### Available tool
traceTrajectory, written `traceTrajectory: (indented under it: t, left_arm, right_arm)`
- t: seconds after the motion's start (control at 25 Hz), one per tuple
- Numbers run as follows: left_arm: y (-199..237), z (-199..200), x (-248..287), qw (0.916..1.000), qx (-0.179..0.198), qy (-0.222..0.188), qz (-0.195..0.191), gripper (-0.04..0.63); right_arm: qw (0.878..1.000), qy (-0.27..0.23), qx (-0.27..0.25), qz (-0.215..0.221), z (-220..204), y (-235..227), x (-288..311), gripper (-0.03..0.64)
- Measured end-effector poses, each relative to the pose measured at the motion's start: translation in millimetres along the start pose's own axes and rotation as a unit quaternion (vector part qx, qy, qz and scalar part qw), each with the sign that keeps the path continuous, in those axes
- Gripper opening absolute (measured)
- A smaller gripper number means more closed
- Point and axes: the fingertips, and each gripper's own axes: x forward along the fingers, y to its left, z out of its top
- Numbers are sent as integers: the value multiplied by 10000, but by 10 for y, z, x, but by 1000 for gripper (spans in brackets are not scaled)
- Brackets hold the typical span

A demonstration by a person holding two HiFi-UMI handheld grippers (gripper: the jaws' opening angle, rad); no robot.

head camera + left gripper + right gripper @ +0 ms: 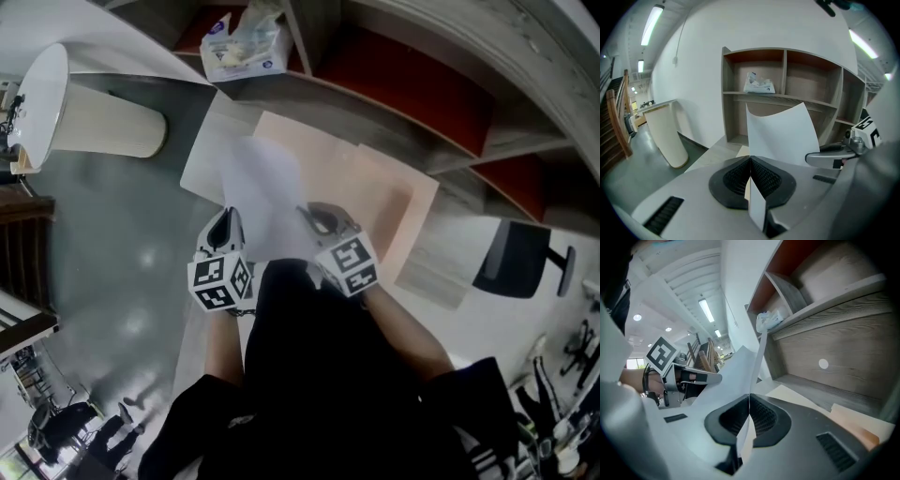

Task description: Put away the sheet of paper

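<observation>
Left claw (750,161) on curled, blank white paper (783,133)

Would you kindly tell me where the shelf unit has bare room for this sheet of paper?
The upper compartment right of the wrapped packet looks bare, as does the lower compartment under the packet, as far as the sheet of paper lets me see. The packet's own compartment is the crowded one.

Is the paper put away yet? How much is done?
Not yet, about halfway. Done: the sheet of paper is picked up. In hand: the left tool and the right tool are both shut on its near edge, holding it up in front of the shelf. Left: it is in no shelf compartment yet, so it must go in and be let go.
</observation>
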Motion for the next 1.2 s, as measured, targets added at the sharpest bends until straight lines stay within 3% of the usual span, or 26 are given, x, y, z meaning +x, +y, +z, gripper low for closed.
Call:
traceTrajectory:
  t: [0.56, 0.8, 1.0, 1.2]
  left_arm:
    - [183, 24, 771, 9931, 270, 488, -1031, 46]
    - [200, -138, 1121, 9820, 145, 836, -1687, 46]
    - [236, -237, 1332, 9734, 252, 1037, -2028, 46]
    - [272, -375, 1470, 9593, 456, 1324, -2452, 46]
  right_arm:
    - [9946, 281, 530, -842, -119, -421, 404, 18]
    - [9859, 702, 956, -1182, -417, -608, 663, 18]
    - [9750, 830, 1541, -1370, -593, -768, 823, 18]
    - [9631, 1053, 1995, -1470, -798, -839, 939, 20]
